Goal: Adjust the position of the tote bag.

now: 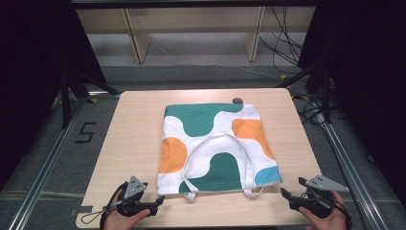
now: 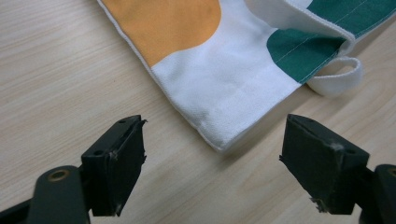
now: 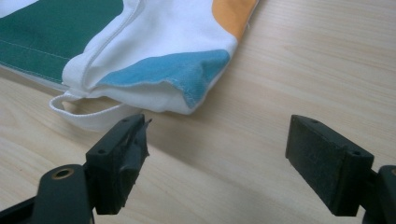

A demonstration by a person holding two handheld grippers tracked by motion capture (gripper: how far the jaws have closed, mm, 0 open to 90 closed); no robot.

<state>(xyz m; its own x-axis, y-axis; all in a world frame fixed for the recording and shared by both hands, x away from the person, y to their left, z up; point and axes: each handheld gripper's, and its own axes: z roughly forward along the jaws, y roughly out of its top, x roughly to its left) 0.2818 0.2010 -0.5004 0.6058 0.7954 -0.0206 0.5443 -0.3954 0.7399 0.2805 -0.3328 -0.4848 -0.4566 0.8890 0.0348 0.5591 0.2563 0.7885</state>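
A cloth tote bag (image 1: 215, 143) with white, green, orange and blue patches lies flat in the middle of the wooden table (image 1: 134, 124), its white handles (image 1: 218, 143) folded over it and its open end toward me. My left gripper (image 1: 158, 202) rests open near the front edge, just off the bag's near-left corner (image 2: 219, 144), nothing between its jaws. My right gripper (image 1: 283, 194) is open too, a short way from the bag's near-right blue corner (image 3: 187, 74). A handle loop (image 3: 88, 114) lies on the wood beside that corner.
A small dark round object (image 1: 236, 100) sits at the table's far edge behind the bag. Metal frame rails (image 1: 43, 167) run along both sides of the table. Wooden shelving legs (image 1: 139, 43) and cables (image 1: 282, 48) stand on the floor beyond.
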